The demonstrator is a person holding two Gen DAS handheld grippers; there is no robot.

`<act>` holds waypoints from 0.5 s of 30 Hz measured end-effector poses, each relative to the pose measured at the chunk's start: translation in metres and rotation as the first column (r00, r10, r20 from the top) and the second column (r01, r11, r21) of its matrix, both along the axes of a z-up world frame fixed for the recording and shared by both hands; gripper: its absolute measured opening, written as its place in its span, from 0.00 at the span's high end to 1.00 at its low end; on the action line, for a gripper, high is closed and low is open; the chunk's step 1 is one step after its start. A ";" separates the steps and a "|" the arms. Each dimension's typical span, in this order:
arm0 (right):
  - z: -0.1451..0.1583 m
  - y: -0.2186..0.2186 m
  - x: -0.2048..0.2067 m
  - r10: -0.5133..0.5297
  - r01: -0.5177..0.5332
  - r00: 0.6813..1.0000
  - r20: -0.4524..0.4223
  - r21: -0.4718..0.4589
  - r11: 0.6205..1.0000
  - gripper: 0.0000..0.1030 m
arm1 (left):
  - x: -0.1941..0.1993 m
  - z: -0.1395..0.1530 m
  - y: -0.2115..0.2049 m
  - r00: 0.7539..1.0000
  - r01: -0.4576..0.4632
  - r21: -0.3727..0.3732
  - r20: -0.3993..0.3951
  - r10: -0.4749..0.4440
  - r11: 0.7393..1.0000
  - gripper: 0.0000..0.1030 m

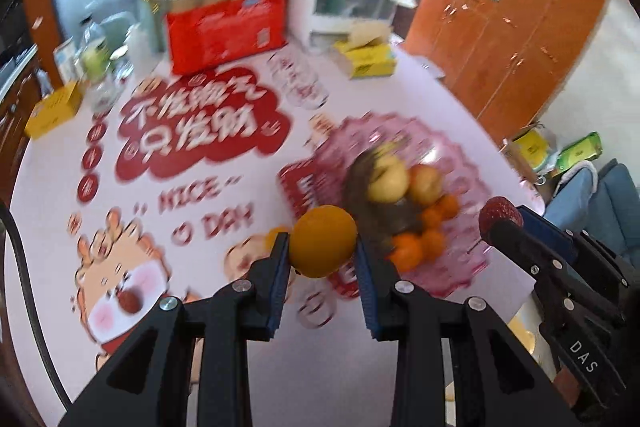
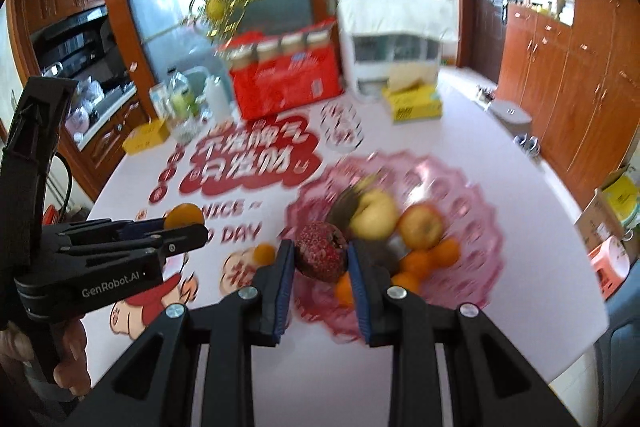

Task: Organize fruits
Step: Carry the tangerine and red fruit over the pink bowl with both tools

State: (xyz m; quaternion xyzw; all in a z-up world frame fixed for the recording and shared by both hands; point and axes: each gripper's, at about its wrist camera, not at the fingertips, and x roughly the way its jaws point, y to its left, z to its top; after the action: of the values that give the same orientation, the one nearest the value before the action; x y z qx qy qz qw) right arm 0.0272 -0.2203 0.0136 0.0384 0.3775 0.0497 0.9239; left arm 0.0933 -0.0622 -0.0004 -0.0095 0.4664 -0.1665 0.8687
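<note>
In the left wrist view, my left gripper (image 1: 322, 247) is closed on an orange (image 1: 322, 241), which sits between the two blue pads and is lifted above the table (image 1: 248, 227). Behind it stands the pink bowl (image 1: 472, 195), which already holds a yellow apple (image 1: 390, 179), a reddish apple (image 1: 426, 183) and some small mandarins (image 1: 420, 239); I think the orange is held at this height so it can pass over the rim. At the right edge I see the right gripper (image 1: 500, 223) gripping a dark red fruit (image 1: 500, 214). One small red fruit (image 1: 129, 301) lies on the printed table cover, well apart from the bowl. In the right wrist view, the right gripper (image 2: 321, 259) is closed on the rough red fruit (image 2: 321, 257), near the front rim of the pink bowl (image 2: 480, 227), and I judge it is close to the place for release. The left gripper (image 2: 188, 223) comes from the left side with the orange (image 2: 185, 215). A small mandarin (image 2: 265, 253) is on the table beside the bowl, so I judge some work is left. The picture is blurred, so I cannot say more about the dark thing in the bowl.
</note>
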 end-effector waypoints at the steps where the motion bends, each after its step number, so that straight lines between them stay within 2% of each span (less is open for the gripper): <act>1: 0.005 -0.007 0.002 -0.005 0.005 1.000 0.011 -0.002 1.000 0.73 | 0.002 0.006 -0.010 1.000 0.009 -0.006 0.013 -0.009 1.000 0.71; 7: 0.018 -0.043 0.017 -0.018 0.018 0.999 0.041 -0.018 1.000 0.73 | 0.017 0.015 -0.054 0.999 0.025 -0.013 0.030 -0.025 1.000 0.71; 15: -0.010 -0.081 0.049 0.004 -0.006 0.999 -0.049 -0.039 0.999 0.73 | 0.048 -0.025 -0.102 0.998 0.014 0.016 -0.056 -0.013 1.000 0.71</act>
State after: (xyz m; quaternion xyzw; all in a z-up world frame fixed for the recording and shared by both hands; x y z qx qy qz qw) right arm 0.0759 -0.3017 0.0039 0.0207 0.4007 0.0436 0.9149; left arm 0.1416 -0.1641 -0.0259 -0.0040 0.4919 -0.1685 0.8542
